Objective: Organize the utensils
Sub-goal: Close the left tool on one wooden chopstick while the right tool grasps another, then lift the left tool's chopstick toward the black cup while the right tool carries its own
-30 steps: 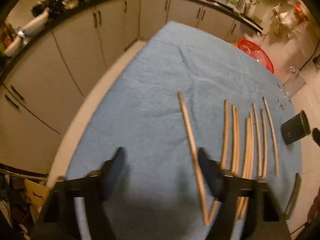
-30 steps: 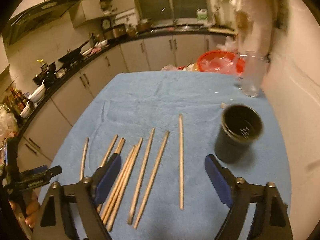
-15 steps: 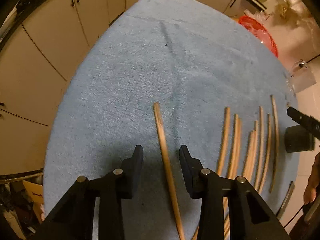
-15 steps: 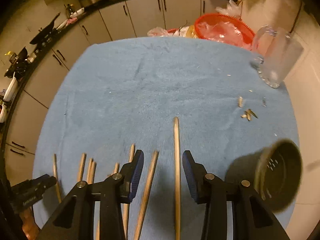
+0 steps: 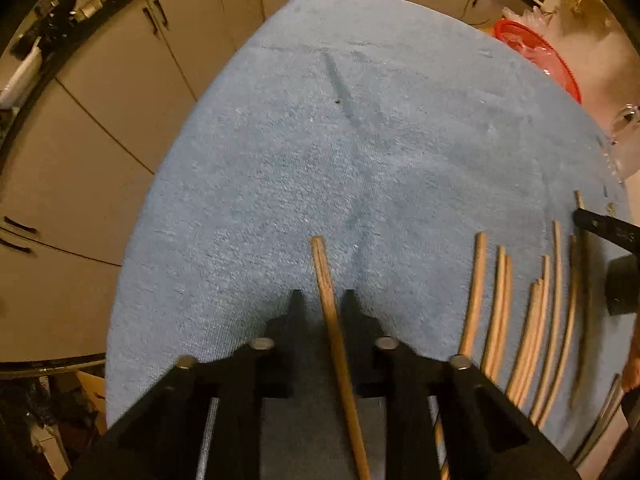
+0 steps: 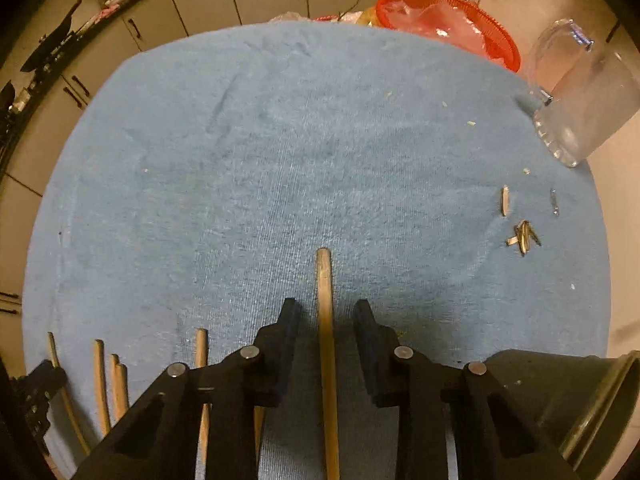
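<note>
A wooden chopstick [image 5: 320,256] lies apart at the left of the row on the blue towel [image 5: 360,140]. My left gripper [image 5: 322,300] points down over it and is shut on it, its black fingers pressed against both sides. In the right wrist view another chopstick [image 6: 324,268] lies between the fingers of my right gripper [image 6: 326,308]. Its jaws are closing, and a small gap still shows on each side of the stick. Several more chopsticks [image 5: 500,300] lie side by side between the two grippers. A black cup [image 6: 560,392] lies tipped at the right gripper's right.
A red basket [image 6: 448,20] and a clear glass jug [image 6: 580,100] stand at the towel's far right corner. Small loose bits [image 6: 522,236] lie near the right edge. Kitchen cabinets [image 5: 100,120] run along the left, beyond the table edge.
Both grippers have come down and forward onto their chopsticks, and both have narrowed from wide open. The left one now touches its stick; the right one is still narrowing.
</note>
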The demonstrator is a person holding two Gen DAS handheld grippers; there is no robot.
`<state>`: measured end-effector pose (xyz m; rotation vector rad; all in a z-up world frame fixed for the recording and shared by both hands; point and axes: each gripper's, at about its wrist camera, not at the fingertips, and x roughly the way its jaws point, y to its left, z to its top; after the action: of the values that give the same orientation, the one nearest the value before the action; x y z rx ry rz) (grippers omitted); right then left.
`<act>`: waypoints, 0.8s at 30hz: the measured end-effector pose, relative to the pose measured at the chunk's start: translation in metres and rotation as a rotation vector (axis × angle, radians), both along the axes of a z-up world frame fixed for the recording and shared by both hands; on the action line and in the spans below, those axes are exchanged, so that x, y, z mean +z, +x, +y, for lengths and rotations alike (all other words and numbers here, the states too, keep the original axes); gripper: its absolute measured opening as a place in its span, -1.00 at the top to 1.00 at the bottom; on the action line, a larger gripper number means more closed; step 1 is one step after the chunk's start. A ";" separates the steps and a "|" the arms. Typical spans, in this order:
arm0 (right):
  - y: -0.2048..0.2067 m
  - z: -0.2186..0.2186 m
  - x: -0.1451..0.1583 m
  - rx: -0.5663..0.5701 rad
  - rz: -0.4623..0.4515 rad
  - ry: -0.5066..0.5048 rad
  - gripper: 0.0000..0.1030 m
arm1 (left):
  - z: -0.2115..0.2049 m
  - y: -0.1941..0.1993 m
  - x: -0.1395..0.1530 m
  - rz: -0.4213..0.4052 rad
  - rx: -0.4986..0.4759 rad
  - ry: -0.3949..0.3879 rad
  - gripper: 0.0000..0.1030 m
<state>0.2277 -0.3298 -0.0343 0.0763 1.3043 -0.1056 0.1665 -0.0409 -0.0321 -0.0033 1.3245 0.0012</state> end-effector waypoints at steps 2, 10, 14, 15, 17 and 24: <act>0.000 0.004 0.000 0.024 -0.005 -0.004 0.63 | -0.003 0.002 0.002 -0.009 0.007 -0.006 0.84; -0.030 0.007 0.026 0.024 -0.103 0.068 0.85 | -0.011 -0.009 0.037 -0.118 -0.022 -0.084 0.86; -0.062 0.003 0.058 0.014 -0.205 0.106 0.85 | -0.019 -0.028 0.075 -0.222 -0.046 -0.095 0.86; -0.071 0.003 0.065 0.016 -0.234 0.110 0.85 | -0.020 -0.034 0.085 -0.252 -0.055 -0.101 0.86; -0.079 0.004 0.081 0.024 -0.279 0.112 0.85 | -0.018 -0.046 0.096 -0.292 -0.070 -0.108 0.86; -0.143 0.013 0.135 0.056 -0.487 0.145 0.85 | -0.012 -0.079 0.132 -0.407 -0.097 -0.154 0.86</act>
<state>0.0845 -0.3167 0.1008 0.1774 0.8252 0.0547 0.0874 -0.0530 0.0999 -0.0668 0.9136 -0.1759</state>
